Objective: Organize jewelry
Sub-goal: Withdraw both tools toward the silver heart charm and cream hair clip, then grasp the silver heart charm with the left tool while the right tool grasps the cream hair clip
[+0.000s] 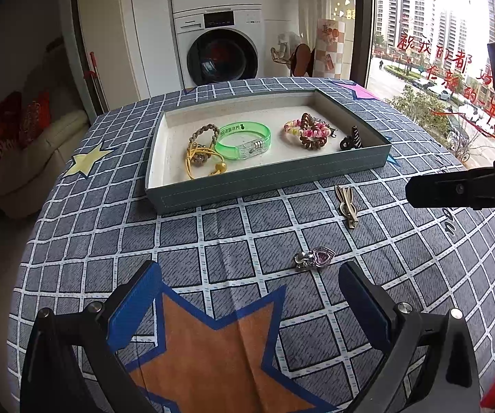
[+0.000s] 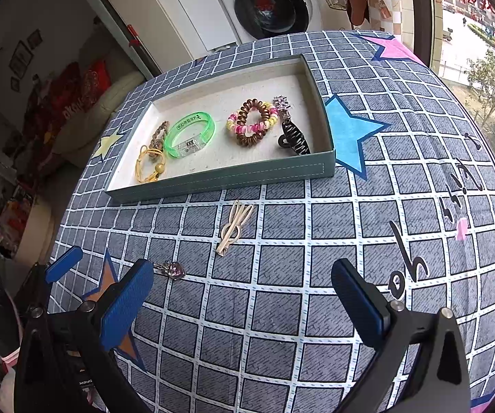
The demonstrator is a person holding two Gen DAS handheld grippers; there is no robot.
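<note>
Blue fingers of the left gripper (image 1: pixel 249 296) and right gripper (image 2: pixel 242 292) spread wide, holding nothing. Partly hidden behind one right finger lies a heart clip (image 2: pixel 174 270); beyond, a beige clip (image 2: pixel 234 225). Farther, the tray (image 2: pixel 230 177) holds a green bangle (image 2: pixel 189 134), coil ties (image 2: pixel 252 122), and a black claw clip (image 2: pixel 294 140).

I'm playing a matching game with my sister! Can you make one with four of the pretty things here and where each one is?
Things:
1. green bracelet
2. black claw clip
3. cream hair clip
4. heart clip

Places:
A. on the cloth, just in front of the tray
B. in the tray's right end
C. on the cloth, nearest the left gripper
D. in the tray, left of the spiral hair ties

Pairs: 1-D, 2-B, 3-A, 4-C
</note>
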